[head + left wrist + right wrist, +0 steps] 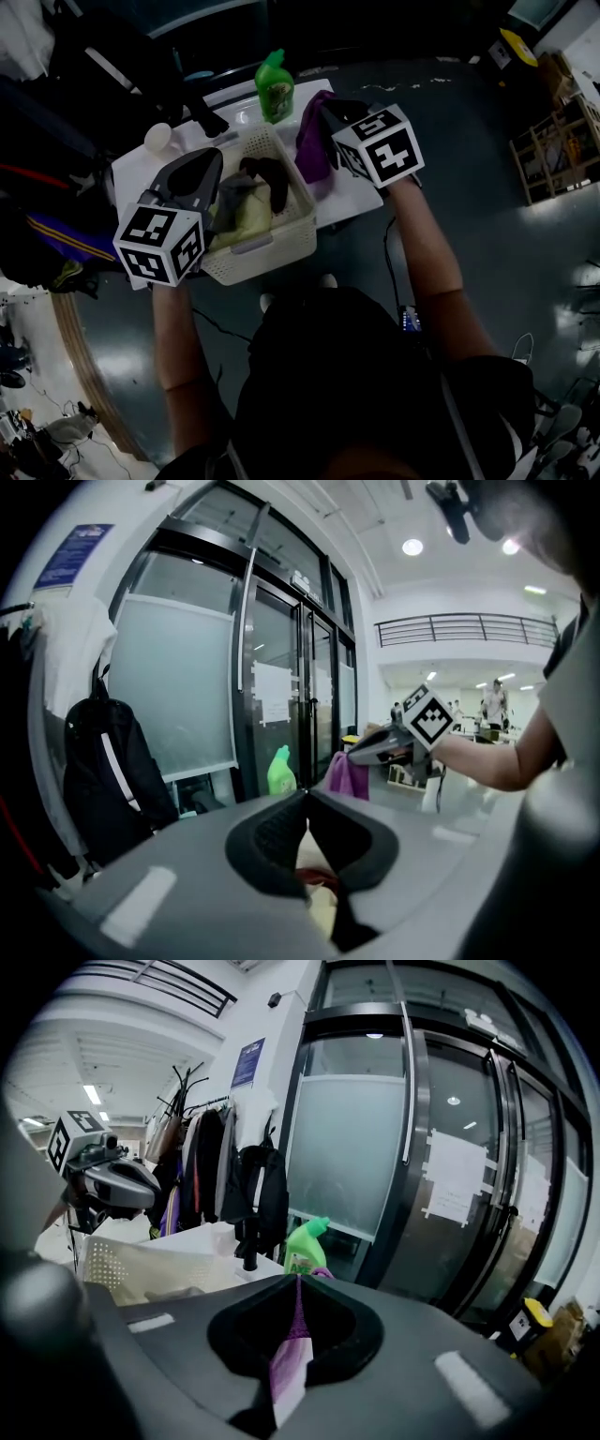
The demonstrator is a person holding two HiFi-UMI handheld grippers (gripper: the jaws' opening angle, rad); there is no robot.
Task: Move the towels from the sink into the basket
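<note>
Step in hand: carrying a towel from sink to basket. R tool (pixel 298 1281) is clamped on the purple cloth towel (pixel 314 145), a fold pinched between the jaws and the rest hanging beneath. It's held in the air above the white tabletop (pixel 349 202), just beside the far right corner of the white perforated plastic basket (pixel 267 264) and not yet over it. The green plastic detergent bottle (pixel 275 89) stands just behind.

L tool (pixel 306 795) has its jaws closed together. Pale cloth shows thro the gap below the tips, prob. basket contents and not a grip. It hangs over the basket's left rim. The basket already holds a pale yellow-grey towel and a dark one.

Next move, as I judge it: swing R tool left and towards the body till the towel hangs over the basket opening, lower, then part the jaws. Keep clear of the bottle, and keep the hanging end inside the rim. Can't see into the sink from here, so can't tell whether more towels are left.
</note>
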